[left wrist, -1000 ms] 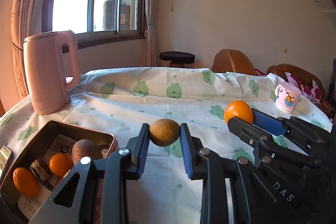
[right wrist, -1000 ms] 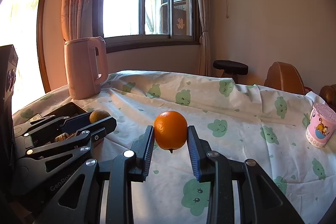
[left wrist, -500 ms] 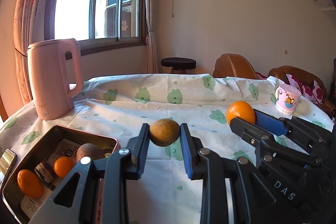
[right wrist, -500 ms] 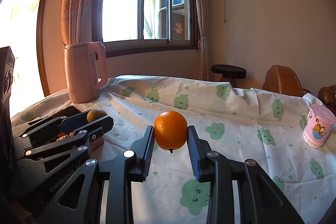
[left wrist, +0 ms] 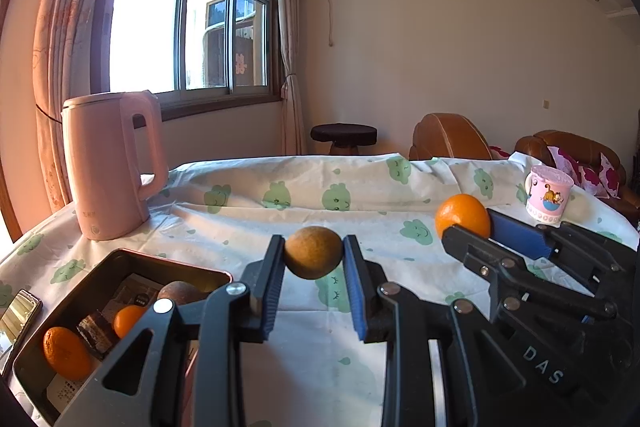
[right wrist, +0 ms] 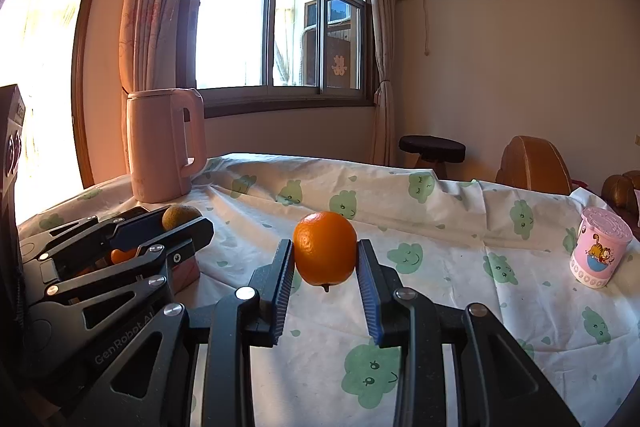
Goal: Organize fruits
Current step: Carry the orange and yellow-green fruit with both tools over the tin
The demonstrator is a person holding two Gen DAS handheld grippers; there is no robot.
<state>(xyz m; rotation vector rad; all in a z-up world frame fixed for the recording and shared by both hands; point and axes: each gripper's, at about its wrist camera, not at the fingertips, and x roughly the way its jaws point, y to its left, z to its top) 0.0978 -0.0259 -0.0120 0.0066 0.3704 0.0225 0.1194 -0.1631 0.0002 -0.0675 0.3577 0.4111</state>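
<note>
Since a second ago both of your views have tipped up a little: the pink kettle (left wrist: 112, 163) and the window sit lower in the picture than they did, while each fruit has stayed pinched exactly where it was between the pads.

Your left gripper (left wrist: 314, 259) is clenched on a brown round fruit (left wrist: 313, 252), held clear above the worktop (left wrist: 248, 223), which is covered by a white cloth with green cartoon prints. Below and to the left of it lies the metal tin (left wrist: 100, 267) – inside it you can see a mandarin (left wrist: 66, 352) at the near end, a smaller orange fruit (left wrist: 128, 319), a dark brown fruit (left wrist: 180, 293) and a wrapped dark snack bar (left wrist: 96, 333) (the printed paper under them is too small to read).

Your right gripper (right wrist: 325, 261) is clenched on an orange (right wrist: 325, 247), its stem end pointing down, also held off the cloth. From the left view that orange (left wrist: 463, 215) shows just to the right of the brown fruit – the two grippers are side by side, near but apart.

A pink cartoon mug (right wrist: 600, 253) stands well off to the right on the worktop. The kettle stands upright at the far left, beyond the tin.
</note>
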